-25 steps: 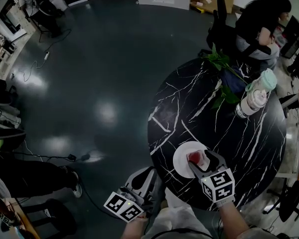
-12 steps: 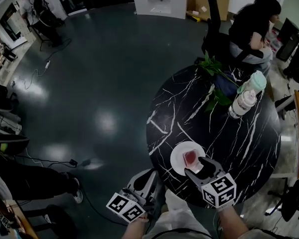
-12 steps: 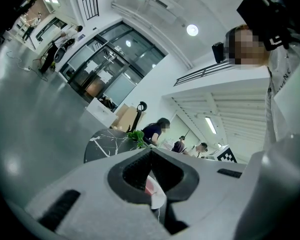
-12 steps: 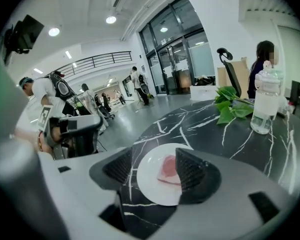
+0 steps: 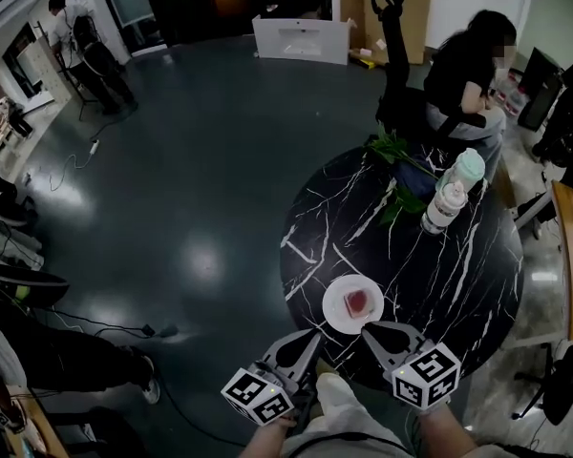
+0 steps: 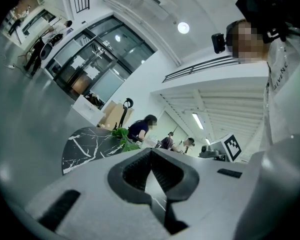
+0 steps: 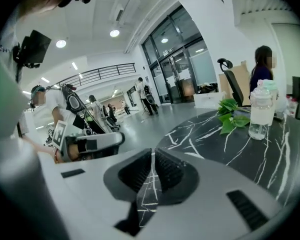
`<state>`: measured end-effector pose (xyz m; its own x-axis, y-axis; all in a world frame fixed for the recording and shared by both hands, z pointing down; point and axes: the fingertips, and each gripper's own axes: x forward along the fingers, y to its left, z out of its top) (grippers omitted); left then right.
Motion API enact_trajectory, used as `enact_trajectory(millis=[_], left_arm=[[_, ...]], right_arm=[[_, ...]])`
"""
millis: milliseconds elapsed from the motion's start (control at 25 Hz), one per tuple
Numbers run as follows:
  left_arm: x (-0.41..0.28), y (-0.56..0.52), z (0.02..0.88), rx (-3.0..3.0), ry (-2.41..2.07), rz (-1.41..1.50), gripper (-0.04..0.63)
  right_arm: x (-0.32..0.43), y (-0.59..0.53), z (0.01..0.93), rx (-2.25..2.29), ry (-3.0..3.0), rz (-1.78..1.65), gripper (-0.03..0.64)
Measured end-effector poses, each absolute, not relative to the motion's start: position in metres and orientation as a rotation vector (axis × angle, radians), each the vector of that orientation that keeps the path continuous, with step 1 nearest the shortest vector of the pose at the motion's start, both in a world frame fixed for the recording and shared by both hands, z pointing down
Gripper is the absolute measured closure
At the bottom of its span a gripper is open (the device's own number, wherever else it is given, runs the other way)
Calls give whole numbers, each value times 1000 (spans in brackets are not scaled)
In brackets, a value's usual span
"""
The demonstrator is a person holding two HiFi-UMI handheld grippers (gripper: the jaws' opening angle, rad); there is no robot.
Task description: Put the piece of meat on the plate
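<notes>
I see my one left gripper (image 5: 304,344) just off the near edge of the single black table (image 5: 458,275), jaws pressed together on nothing. Right of it, one white plate (image 5: 332,315) holds the one piece of meat (image 5: 361,302). Just near of the plate, my right gripper (image 5: 377,334) has just been closing to a sliver, empty. Farther right, one leafy plant (image 5: 393,149) lies beside two bottles (image 5: 446,205).

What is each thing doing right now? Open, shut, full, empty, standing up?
piece of meat: lying on the plate, nothing holding it.
plate: flat on the table, holding the meat.
left hand-held gripper: shut, empty.
right hand-held gripper: jaws have just been closing, nothing between them.
clear bottle: upright, cap on.
</notes>
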<state>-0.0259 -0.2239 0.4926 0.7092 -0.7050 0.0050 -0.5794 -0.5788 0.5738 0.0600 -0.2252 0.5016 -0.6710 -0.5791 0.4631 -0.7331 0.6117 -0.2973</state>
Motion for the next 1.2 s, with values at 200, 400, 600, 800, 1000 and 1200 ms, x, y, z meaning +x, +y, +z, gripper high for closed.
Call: enact_trajectory(millis=[200,400,600,800,1000,1200], left_arm=[[-18,-214,476,2415,-951,-315,586],[-16,-208,462,2458,-934,-320,586],[-18,-209,445,2493,-935,-337,586],[-16,-205,436,2519,-915,-345,586],[-18,-201,436,2513,-917,-350,586],[-19,-200,436,2516,-920,-356,586]], right_arm=[[55,-209,473,1049,-2583,626,592],[50,-201,445,1089,-2639,585,598],[52,-196,427,1144,-2671,555,601],[56,-188,416,1171,-2688,527,604],[54,-183,411,1175,-2701,482,604],[55,-183,407,1188,-2705,460,604]])
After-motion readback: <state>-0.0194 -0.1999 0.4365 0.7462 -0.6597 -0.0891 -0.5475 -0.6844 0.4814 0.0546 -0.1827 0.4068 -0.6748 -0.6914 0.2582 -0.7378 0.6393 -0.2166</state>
